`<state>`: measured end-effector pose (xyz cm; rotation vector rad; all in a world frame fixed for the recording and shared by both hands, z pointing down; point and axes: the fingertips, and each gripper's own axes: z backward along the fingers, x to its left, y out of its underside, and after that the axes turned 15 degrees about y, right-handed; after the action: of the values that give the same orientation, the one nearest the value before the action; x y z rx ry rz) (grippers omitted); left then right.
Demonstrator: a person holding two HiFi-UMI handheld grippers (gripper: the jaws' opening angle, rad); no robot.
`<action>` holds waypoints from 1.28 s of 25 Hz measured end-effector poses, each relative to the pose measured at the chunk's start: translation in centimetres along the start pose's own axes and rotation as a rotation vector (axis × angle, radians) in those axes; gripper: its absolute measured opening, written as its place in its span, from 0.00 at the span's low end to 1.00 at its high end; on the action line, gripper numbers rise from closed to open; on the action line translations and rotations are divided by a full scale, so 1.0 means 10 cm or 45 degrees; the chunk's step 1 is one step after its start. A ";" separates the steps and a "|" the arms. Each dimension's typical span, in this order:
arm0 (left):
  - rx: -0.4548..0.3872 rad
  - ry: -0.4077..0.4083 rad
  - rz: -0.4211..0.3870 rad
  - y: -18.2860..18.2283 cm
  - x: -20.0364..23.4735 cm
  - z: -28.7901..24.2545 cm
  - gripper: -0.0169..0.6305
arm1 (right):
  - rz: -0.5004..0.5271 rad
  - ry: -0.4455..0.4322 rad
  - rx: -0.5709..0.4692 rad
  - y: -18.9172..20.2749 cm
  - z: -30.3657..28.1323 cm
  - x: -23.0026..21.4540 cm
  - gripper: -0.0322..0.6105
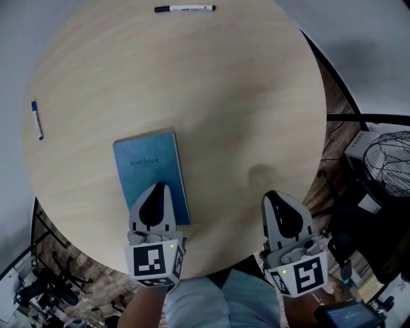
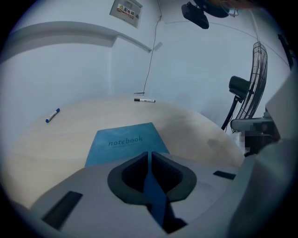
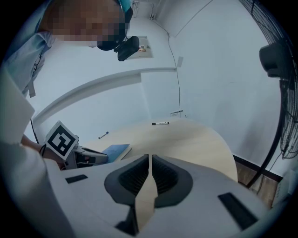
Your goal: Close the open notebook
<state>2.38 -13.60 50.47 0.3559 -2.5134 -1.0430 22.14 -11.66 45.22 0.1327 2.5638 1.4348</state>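
Note:
A blue notebook lies closed and flat on the round wooden table, its cover with the word "notebook" facing up. My left gripper is shut with nothing in it, its tip over the notebook's near end. In the left gripper view the notebook lies just beyond the closed jaws. My right gripper is shut and empty near the table's front edge, well to the right of the notebook. The right gripper view shows the notebook at the left behind the left gripper's marker cube.
A black-capped marker lies at the table's far edge and a blue marker at its left edge. A standing fan and cables are on the floor to the right. The table's front edge runs just before both grippers.

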 end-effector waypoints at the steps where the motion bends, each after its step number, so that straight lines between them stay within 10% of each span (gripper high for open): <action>1: 0.011 -0.001 -0.002 0.01 0.00 -0.01 0.09 | -0.001 0.003 0.001 0.00 0.01 -0.01 0.13; 21: 0.109 0.000 0.019 0.09 0.01 -0.10 0.09 | -0.019 0.044 -0.041 -0.09 0.19 -0.08 0.13; 32: -0.059 -0.042 0.006 -0.15 -0.08 0.38 0.09 | -0.005 0.010 -0.166 -0.35 0.44 0.11 0.13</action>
<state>1.46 -11.98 46.71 0.3216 -2.5126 -1.1122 22.05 -9.68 39.86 0.1026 2.4661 1.5989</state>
